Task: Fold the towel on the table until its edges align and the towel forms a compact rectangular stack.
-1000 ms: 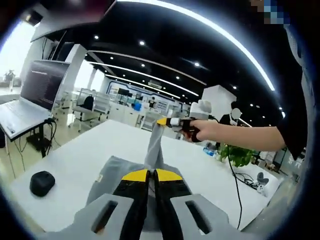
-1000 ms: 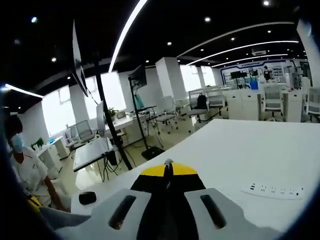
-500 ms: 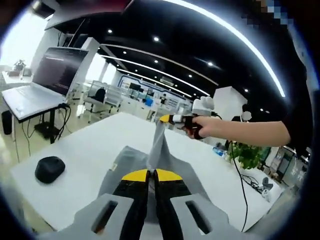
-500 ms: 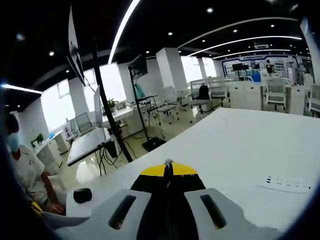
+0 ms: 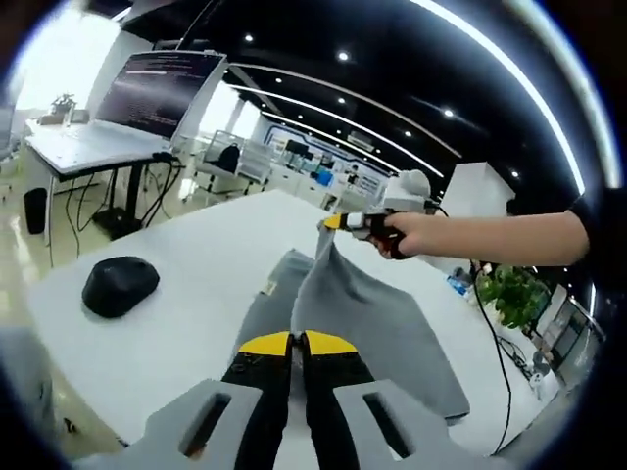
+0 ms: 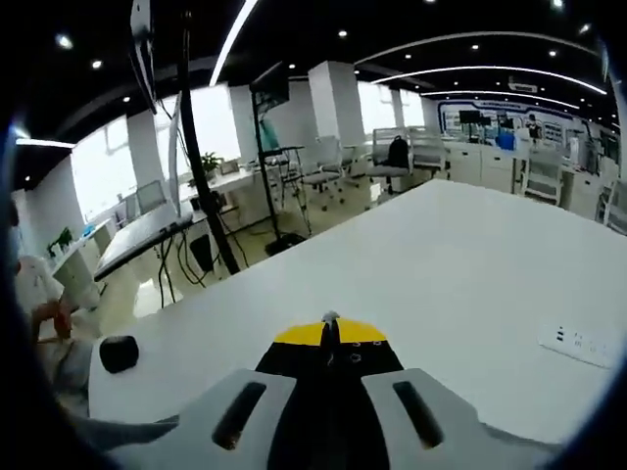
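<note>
Lowered since the earlier frames, the left gripper (image 5: 297,343) pinches the gray towel's (image 5: 377,328) near edge on the white table (image 5: 186,274); farther off, the right gripper (image 5: 333,222) pinches its lifted corner, keeping the edge taut for folding. A mouse (image 5: 120,286) sits left.

An open-plan office is shown. A dark ceiling (image 5: 411,59) is crossed by long curved strip lights (image 6: 490,70) and dotted with spotlights. Rows of desks and mesh office chairs (image 6: 397,162) are set between white columns (image 6: 333,108), beside large windows (image 6: 211,127). A laptop (image 5: 127,113) is raised on a stand, a potted plant (image 5: 505,294) is placed behind, and a power strip (image 6: 583,343) is laid on a white table (image 6: 441,255).
</note>
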